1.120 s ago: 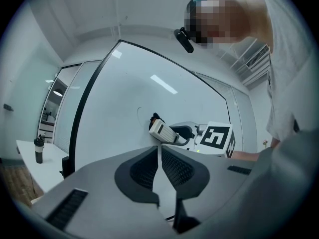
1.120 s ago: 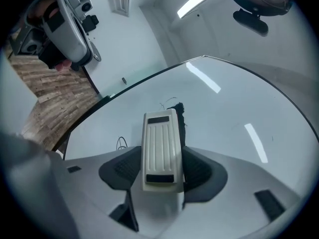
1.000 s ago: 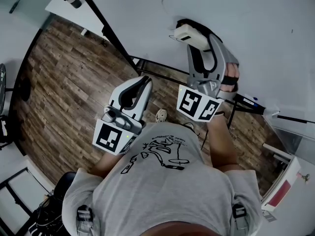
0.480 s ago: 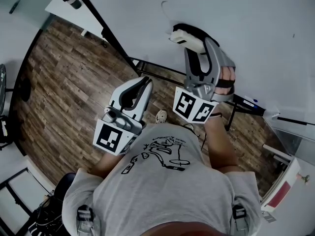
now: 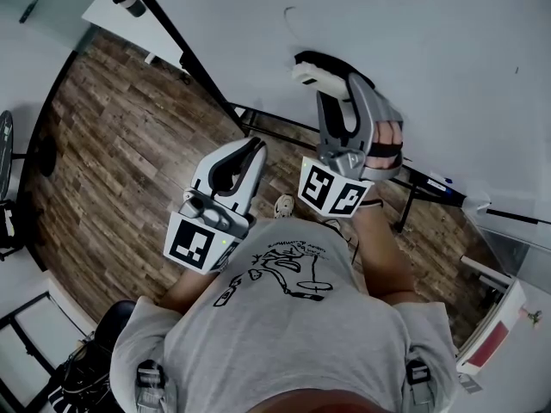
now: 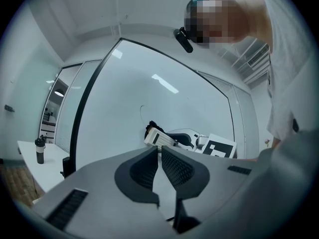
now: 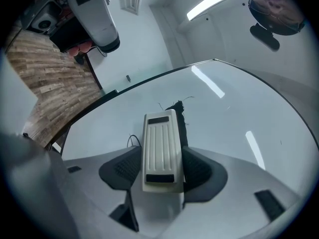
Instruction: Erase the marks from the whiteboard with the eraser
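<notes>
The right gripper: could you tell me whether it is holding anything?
Shut on the eraser: the right gripper clamps it by both sides.

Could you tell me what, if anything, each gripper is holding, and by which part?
The right gripper clamps the eraser by its two long sides. The left gripper holds nothing; its jaws are together.

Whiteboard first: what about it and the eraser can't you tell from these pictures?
- Eraser: its wiping face is mostly turned away in the right gripper view; contact with the whiteboard unclear.
- Faint mark: too small to read in the head view.
- Whiteboard's top and right edges: cut off by the head view's frame.
</notes>
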{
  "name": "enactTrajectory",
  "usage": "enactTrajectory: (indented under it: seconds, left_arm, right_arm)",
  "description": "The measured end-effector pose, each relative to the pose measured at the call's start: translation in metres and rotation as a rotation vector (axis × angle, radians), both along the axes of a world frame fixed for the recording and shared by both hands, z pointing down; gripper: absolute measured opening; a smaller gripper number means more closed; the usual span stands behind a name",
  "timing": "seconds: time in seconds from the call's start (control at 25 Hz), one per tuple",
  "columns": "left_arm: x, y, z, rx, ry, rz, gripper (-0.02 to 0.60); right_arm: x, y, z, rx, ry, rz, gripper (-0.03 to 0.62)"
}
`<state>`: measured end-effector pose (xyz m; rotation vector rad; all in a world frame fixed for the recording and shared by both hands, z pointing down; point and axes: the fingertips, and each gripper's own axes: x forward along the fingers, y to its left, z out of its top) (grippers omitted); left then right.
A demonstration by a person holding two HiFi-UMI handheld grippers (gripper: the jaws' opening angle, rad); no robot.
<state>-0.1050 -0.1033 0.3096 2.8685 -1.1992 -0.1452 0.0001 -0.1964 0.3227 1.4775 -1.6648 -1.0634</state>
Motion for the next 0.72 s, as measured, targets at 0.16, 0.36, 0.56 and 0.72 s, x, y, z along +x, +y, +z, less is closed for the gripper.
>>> enactTrajectory:
  seconds: [0.16, 0.36, 0.56, 0.72]
  left_arm:
    - [-0.001, -0.001, 0.000, -0.003, 0.000, -0.007, 0.040]
    - [-0.001, -0.001, -0.001, -0.004, -0.001, -0.011, 0.040]
    - [-0.001, 0.000, -0.003, 0.002, 0.009, -0.010, 0.040]
    - [-0.004, 0.000, 0.000, -0.005, -0.002, -0.020, 0.040]
  right_arm:
    - [-0.002, -0.002, 0.003, 0.002, 0.006, -0.006, 0.261]
    - [-0.004, -0.002, 0.008, 0.002, 0.012, -0.012, 0.261]
    - [-0.008, -0.003, 0.018, -0.012, 0.025, -0.020, 0.261]
    - [-0.011, -0.005, 0.025, -0.018, 0.033, -0.023, 0.261]
